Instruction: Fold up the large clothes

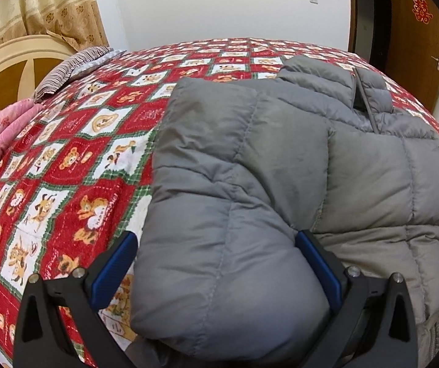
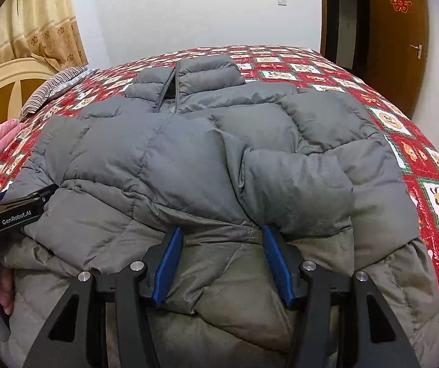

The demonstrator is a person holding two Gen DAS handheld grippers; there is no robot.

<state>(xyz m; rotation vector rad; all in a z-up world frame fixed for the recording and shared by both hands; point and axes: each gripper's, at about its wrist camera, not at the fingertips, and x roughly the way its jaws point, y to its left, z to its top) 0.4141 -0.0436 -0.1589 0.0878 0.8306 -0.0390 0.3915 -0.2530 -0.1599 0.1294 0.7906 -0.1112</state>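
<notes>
Nearest, left wrist view: left claw (image 1: 216, 271) stands wide, its blue pads on either side of the folded-in sleeve (image 1: 219, 245) of the grey down jacket (image 1: 357, 184). The sleeve bulk fills the gap, and the pads look to be bearing on it; I judge this a grip on a thick bundle, held to keep the fold from springing back.

Right wrist view: right claw (image 2: 219, 260) is about half open, straddling a puffed ridge at the front of the jacket where the other sleeve (image 2: 296, 184) ends. Whether the pads actually pinch the cloth I cannot tell. The left claw's black body shows at the left edge, so both work the same hem side.

Farther: the jacket lies flat on the bed (image 2: 418, 184), collar (image 2: 188, 76) away from the cameras, both sleeves crossed over the chest. That layout suits a hem-to-collar fold next.

Beyond: headboard (image 1: 14, 70), curtain (image 1: 35, 6), door (image 2: 397, 46).
</notes>
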